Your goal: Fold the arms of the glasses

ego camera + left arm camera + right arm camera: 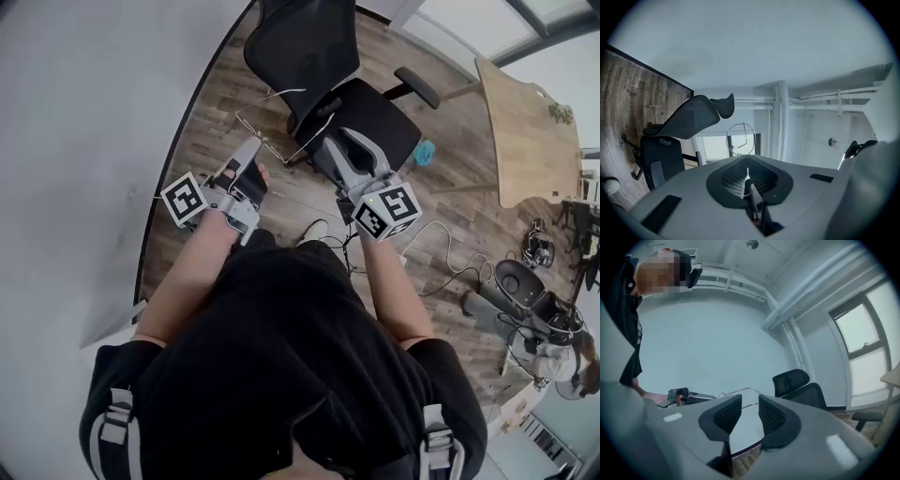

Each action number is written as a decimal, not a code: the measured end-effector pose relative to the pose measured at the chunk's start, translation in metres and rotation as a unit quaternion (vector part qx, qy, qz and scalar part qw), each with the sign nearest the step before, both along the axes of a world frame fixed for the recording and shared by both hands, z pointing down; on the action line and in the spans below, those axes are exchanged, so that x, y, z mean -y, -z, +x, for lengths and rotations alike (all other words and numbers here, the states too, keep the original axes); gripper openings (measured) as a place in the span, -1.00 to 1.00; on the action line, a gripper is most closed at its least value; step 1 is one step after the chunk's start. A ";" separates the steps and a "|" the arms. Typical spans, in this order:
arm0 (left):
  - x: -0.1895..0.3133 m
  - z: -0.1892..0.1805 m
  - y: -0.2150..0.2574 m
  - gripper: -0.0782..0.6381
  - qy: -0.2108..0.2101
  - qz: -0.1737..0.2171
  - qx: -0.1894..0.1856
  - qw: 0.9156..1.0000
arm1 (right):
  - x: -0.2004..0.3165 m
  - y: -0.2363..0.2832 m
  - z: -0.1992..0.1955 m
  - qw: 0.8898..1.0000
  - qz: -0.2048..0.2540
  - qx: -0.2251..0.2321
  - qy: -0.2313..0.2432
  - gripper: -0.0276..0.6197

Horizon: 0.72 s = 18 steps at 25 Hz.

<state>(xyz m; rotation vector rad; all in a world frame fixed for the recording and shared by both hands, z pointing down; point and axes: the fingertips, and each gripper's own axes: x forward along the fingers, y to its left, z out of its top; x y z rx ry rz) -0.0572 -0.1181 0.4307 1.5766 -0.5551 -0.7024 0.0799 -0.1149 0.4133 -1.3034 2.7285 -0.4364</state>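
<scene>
The thin wire-framed glasses [272, 150] hang in the air over the floor, beside the white table's edge. My left gripper [255, 145] is shut on their frame. In the left gripper view the wire runs between the closed pads, and one round lens rim [740, 138] stands just past the gripper's tips [746, 157]. My right gripper [330, 142] is open at the glasses' right side. In the right gripper view a thin arm of the glasses [740, 391] lies by the tips [750, 399], and the pads do not press on it.
A black office chair [347, 94] stands just beyond both grippers on the wooden floor. The white table [75, 141] fills the left, and a wooden table [525, 122] stands at the far right. Cables [441, 253] trail over the floor to the right.
</scene>
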 end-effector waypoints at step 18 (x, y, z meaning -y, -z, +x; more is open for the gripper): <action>-0.010 0.008 0.000 -0.74 -0.023 0.002 -0.004 1.000 | 0.001 -0.014 -0.013 0.998 -0.032 0.013 0.044 -0.44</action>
